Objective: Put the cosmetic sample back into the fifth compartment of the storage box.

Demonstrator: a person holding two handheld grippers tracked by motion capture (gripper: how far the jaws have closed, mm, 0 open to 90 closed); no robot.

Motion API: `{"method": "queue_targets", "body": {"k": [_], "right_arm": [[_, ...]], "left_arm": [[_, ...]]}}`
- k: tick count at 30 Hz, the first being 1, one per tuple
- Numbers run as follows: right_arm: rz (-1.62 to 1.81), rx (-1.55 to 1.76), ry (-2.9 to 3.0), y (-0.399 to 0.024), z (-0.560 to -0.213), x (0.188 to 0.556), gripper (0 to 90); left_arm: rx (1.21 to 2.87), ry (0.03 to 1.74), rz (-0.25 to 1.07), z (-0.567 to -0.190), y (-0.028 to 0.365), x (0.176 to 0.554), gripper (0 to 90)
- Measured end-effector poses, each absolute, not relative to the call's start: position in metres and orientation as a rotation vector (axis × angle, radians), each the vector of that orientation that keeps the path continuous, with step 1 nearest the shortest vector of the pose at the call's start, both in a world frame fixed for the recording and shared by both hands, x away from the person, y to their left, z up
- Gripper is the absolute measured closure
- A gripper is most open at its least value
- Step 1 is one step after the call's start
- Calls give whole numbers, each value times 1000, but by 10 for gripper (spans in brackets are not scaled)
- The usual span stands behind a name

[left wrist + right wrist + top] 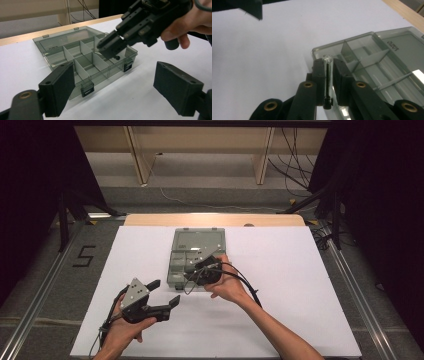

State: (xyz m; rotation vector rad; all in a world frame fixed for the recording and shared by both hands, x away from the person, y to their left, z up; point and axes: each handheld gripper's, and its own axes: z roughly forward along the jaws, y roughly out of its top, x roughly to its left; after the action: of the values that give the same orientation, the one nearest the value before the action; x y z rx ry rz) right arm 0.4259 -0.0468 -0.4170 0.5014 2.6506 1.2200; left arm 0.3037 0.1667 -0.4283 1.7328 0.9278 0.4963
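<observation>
The right hand-held gripper (328, 82) is clamped on a small clear tube (327, 75) with a dark core and a black end, pinched lengthwise between the two pads so that its clear tip pokes out past them. It hangs over the near corner of the open compartment box (82, 53), a smoky grey plastic organiser with its lid laid flat behind it on the white table (300, 270). To my eye this is the carrying step, though whether the tube is coming out of a cell or going into one I cannot tell. If it is going in, the next move calls for lining the jaws up over one cell between the dividers and lowering before letting go. The left hand-held gripper (166, 296) waits on the table just short of the box, its jaws apart and holding nothing, pointed toward the box front with its two latches.
</observation>
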Motion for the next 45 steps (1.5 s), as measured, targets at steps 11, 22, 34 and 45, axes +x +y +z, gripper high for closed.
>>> {"method": "queue_targets", "body": {"k": [11, 22, 34, 45], "right_arm": [[1283, 633, 2622, -23, -418, 442, 813], [1286, 743, 2606, -5, -426, 453, 812], [1295, 856, 2612, 2, -437, 458, 812], [1250, 874, 2620, 9, -446, 456, 810]], "left_arm": [[1734, 919, 508, -428, 168, 304, 165], [1728, 925, 513, -427, 168, 303, 165], [1725, 929, 519, -427, 168, 304, 165], [1722, 931, 531, -426, 170, 304, 165]]}}
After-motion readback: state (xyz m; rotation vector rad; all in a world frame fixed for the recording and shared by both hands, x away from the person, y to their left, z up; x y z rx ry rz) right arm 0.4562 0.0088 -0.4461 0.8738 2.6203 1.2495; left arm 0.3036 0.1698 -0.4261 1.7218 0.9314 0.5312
